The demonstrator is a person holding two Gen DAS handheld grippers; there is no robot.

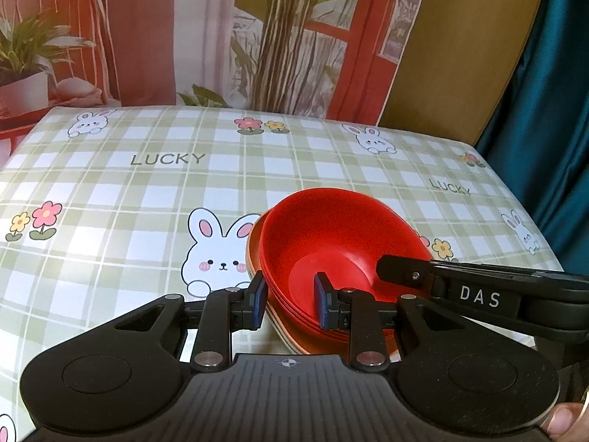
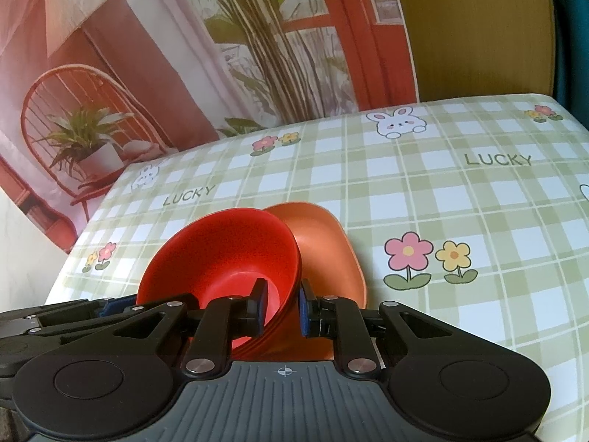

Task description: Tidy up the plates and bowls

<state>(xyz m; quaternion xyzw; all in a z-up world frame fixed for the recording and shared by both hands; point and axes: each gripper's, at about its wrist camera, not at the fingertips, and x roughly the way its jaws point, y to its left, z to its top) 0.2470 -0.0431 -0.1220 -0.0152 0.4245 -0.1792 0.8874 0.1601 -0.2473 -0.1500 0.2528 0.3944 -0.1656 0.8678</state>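
A stack of several red bowls rests on orange plates on the checked tablecloth. In the left wrist view my left gripper straddles the left rim of the bowl stack, one pad outside and one inside, with the jaws set around the rim. In the right wrist view the red bowls sit on the orange plate. My right gripper straddles the right rim of the stack in the same way. The right gripper's finger also shows in the left wrist view.
The green-and-white checked tablecloth with rabbits and flowers covers the table. A printed backdrop hangs behind the far edge. A teal curtain hangs at the right.
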